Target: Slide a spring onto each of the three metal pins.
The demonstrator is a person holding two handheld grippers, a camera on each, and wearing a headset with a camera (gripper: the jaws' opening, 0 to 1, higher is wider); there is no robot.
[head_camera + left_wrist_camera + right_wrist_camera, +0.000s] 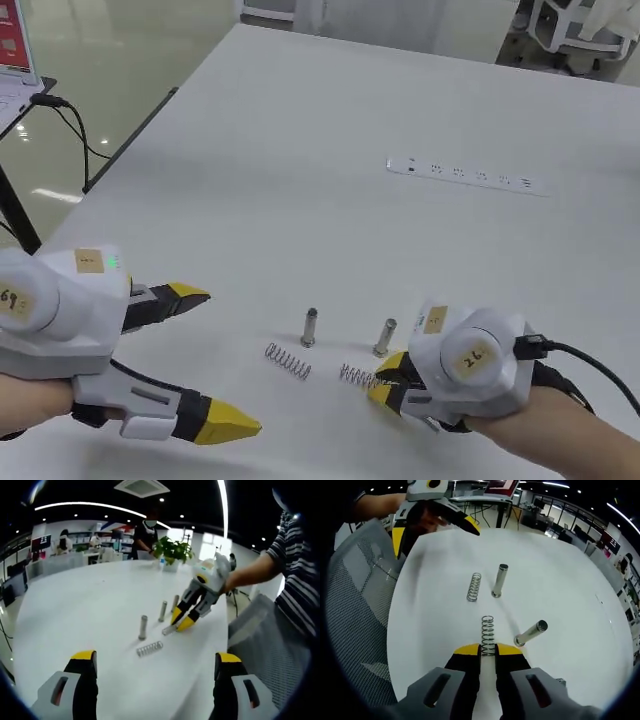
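Two short metal pins stand upright on the white table, one [310, 327] to the left of the other [385, 337]. In the left gripper view three pins stand in a row: [143, 627], [163, 611], [175, 603]. A loose spring [288, 361] lies in front of the left pin. My right gripper [385, 378] is shut on the near end of a second spring [488, 627], which lies flat on the table pointing away from the jaws. My left gripper [212, 360] hovers wide open at the left, holding nothing.
A white power strip [465, 175] lies farther back on the table. A laptop [12, 55] with cables sits beyond the table's left edge. A mesh chair [355, 605] stands close to the near edge. A potted plant [172, 552] sits at the far side.
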